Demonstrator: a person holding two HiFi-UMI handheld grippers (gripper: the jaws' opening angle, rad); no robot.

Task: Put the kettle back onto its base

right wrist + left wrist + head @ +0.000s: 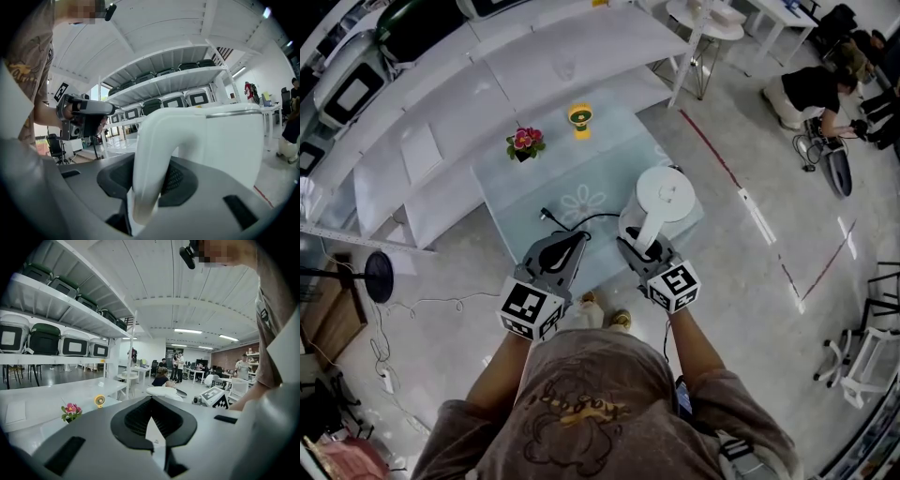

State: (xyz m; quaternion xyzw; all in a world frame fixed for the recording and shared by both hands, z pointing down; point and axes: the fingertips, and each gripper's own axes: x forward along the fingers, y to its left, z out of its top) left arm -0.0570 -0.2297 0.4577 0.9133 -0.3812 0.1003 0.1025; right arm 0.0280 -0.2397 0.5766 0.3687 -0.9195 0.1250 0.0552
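Note:
The white electric kettle (pixel 664 197) stands upright over the right part of the low glass table (pixel 534 187). My right gripper (pixel 642 246) is shut on its curved handle (pixel 150 154), with the kettle body (pixel 229 140) just beyond the jaws. A black cord (pixel 572 221) runs from a plug toward the kettle's foot. The base itself is hidden under the kettle, and contact with it cannot be told. My left gripper (pixel 567 246) hovers at the table's near edge, left of the kettle. Its jaws (pixel 152 432) stand slightly apart with nothing between them.
A small pot of pink flowers (pixel 525 142) and a little yellow object (pixel 579 117) sit at the table's far side. White shelving (pixel 441 122) with storage boxes runs behind it. A black round stand (pixel 375 277) is on the floor at left. A person (pixel 816 89) crouches far right.

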